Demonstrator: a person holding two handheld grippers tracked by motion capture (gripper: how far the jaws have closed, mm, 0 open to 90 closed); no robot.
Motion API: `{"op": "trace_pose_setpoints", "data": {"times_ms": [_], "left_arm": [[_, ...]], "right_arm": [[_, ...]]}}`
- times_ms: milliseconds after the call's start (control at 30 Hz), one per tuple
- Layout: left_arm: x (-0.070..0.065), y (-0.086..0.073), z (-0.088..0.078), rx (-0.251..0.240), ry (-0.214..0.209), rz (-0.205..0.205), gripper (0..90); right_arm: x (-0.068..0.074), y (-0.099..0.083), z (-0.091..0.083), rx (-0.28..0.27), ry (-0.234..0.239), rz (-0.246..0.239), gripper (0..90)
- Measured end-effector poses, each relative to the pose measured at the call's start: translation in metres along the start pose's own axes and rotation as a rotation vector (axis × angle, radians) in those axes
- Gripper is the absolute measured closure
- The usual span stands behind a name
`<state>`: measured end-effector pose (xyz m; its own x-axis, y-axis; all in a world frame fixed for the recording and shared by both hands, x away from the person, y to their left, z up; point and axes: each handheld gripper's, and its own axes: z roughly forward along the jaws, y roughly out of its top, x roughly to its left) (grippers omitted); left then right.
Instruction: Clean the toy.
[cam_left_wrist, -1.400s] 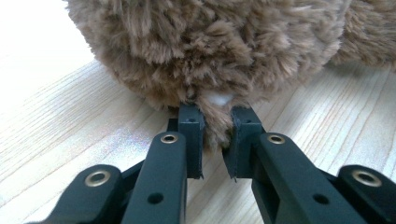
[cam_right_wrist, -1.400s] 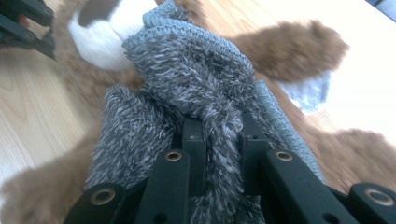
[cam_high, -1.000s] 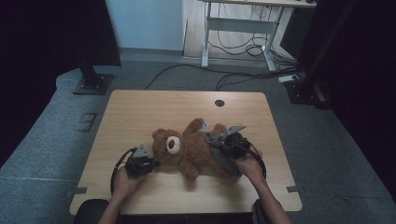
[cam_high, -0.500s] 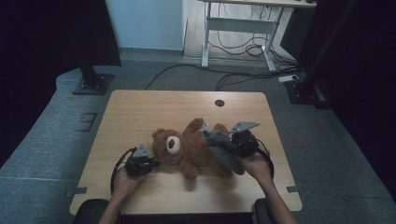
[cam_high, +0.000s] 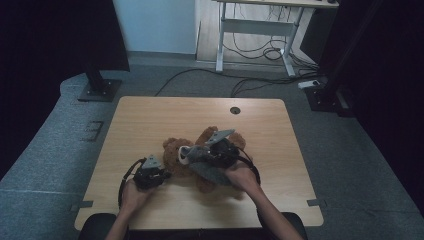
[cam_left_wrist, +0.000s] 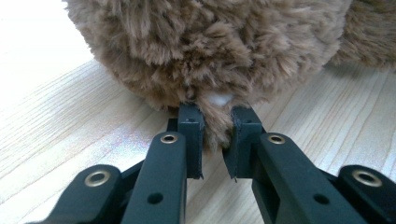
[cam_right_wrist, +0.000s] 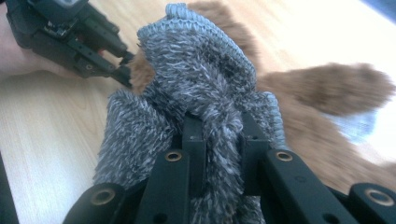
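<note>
A brown plush teddy bear (cam_high: 200, 155) lies on its back near the middle of the light wooden table (cam_high: 150, 115), with a fuzzy grey knitted garment (cam_right_wrist: 205, 79) bunched over its body. Both look soft and light, likely to stretch and sag rather than slip, so a fold or hem is the sensible place to pinch. The right gripper (cam_right_wrist: 219, 135) is clamped on a thick fold of the grey knit, lifted over the bear. The left gripper (cam_left_wrist: 212, 135) pinches a tuft of brown fur, probably at the head, which steadies the toy against the pull.
</note>
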<state>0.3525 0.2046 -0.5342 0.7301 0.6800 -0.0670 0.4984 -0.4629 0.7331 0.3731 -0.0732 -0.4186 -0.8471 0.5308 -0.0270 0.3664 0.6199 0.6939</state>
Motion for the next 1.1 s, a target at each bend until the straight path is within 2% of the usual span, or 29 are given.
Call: {"op": "trace_pose_setpoints", "data": {"times_ms": [100,200,333,433,767,967,1100], "left_arm": [[0.000,0.000,0.000,0.004,-0.001,-0.001,77.8],[0.000,0.000,0.000,0.010,0.003,0.002,77.9],[-0.002,0.000,0.000,0.009,0.014,0.008,78.3],[-0.002,0.000,0.000,0.009,0.021,0.009,78.5],[-0.001,0.000,0.000,0.010,0.020,0.005,78.6],[-0.001,0.000,0.001,0.010,0.016,0.004,78.7],[-0.001,0.000,0.002,0.009,0.013,0.006,78.6]], "right_arm": [[0.005,-0.003,0.025,0.049,0.017,-0.016,77.2],[0.003,-0.012,0.034,0.056,0.028,-0.001,77.2],[0.004,-0.020,0.034,0.060,0.032,-0.012,77.2],[0.002,-0.030,0.031,0.059,0.056,0.005,77.3],[-0.001,-0.049,0.023,0.064,0.084,0.022,77.3],[-0.003,-0.066,0.019,0.077,0.090,0.045,77.3],[-0.009,-0.077,0.017,0.081,0.098,0.078,77.3]]}}
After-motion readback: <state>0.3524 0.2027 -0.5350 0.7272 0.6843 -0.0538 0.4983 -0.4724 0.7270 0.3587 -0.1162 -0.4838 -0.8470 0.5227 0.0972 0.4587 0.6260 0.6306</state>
